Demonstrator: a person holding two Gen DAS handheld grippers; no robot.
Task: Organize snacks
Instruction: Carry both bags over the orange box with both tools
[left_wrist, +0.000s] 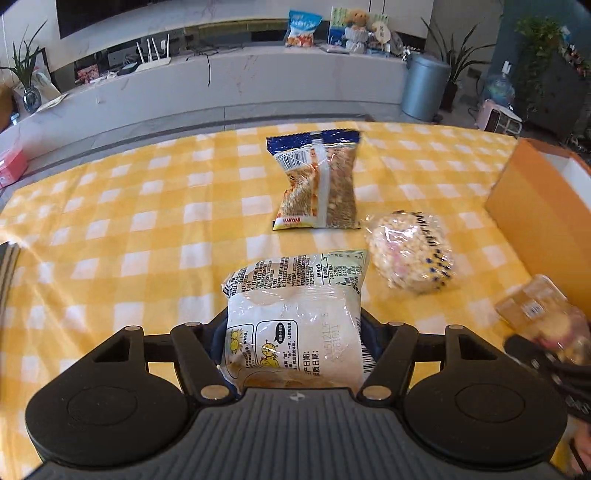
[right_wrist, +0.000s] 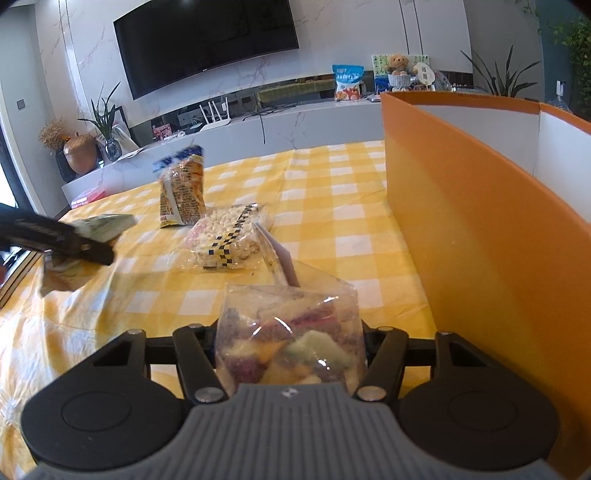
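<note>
Table: covered by a yellow-and-white checked cloth (left_wrist: 147, 206).

Left gripper (left_wrist: 293, 343): black two-finger tongs, partly closed around a white plastic snack packet with cartoon chicks and printed text (left_wrist: 291, 325). The packet fills the gap between the fingers; blur at its edges leaves it uncertain whether the pads actually press on it.

Right gripper (right_wrist: 290, 350): same make, jaws at a middling width, closed on a clear plastic bag of mixed coloured dried-fruit pieces (right_wrist: 288, 343). The bag's twisted top stands up beyond the fingers. It sits just beside the box wall.

Container: an open orange cardboard box with a white inside (right_wrist: 480, 206), standing on the table's right side.

Loose items on the cloth:
- a blue-topped, yellow-bottomed clear packet of seeds or nuts (left_wrist: 319, 181), lying at the far middle, back side up;
- a round clear wrap of pale puffed pieces with a blue-checked printed band (left_wrist: 410, 251), between the seed packet and the box, near both, touching neither.

Background: a white media ledge (right_wrist: 295, 118) under a dark wall television (right_wrist: 207, 40), with a blue snack bag (right_wrist: 347, 83) and a teddy bear (right_wrist: 398, 68).
</note>
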